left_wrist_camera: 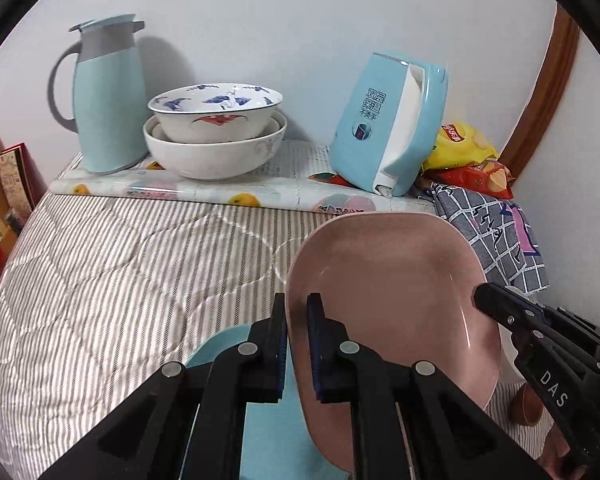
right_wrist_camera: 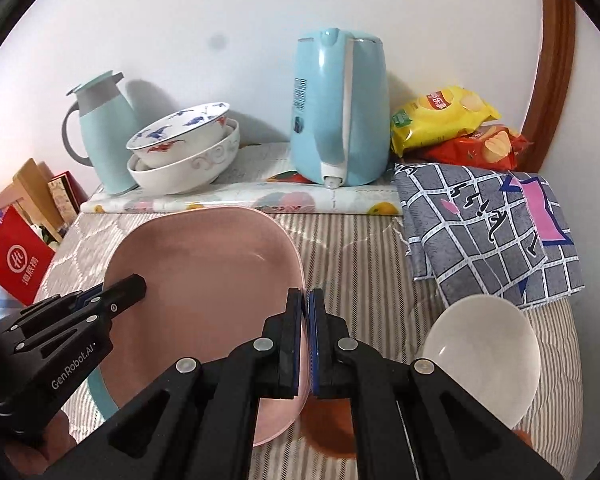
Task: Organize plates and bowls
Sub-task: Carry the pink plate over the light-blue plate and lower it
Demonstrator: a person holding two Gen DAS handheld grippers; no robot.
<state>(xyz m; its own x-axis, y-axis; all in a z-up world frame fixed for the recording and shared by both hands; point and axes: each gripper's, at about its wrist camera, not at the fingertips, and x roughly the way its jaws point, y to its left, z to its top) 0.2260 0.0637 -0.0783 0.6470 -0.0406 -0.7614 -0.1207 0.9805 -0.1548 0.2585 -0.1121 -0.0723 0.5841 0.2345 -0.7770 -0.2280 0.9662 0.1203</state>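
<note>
Lifting the pink plate point(left_wrist_camera: 396, 304) with both grippers, mid-transfer.

Clamping the plate's left rim between the fingers of the left gripper point(left_wrist_camera: 298, 344), and pinching its right rim in the right gripper point(right_wrist_camera: 305, 340), jaws nearly together on the thin edge. Holding it tilted above the striped bedcover point(left_wrist_camera: 120, 280), over a blue plate point(left_wrist_camera: 260, 420) partly hidden beneath; whether touching or clear of it, cannot tell. Leaving a white bowl point(right_wrist_camera: 480, 356) and a brown dish point(right_wrist_camera: 328, 428) loose on the cover to the right, with two stacked bowls point(left_wrist_camera: 216, 132) already nested on the shelf between jug point(left_wrist_camera: 108, 96) and kettle point(right_wrist_camera: 340, 112). Judging the plate-stacking step as under way; calling next for levelling the pink plate and lowering it squarely, both sides together, before opening either grip.
</note>
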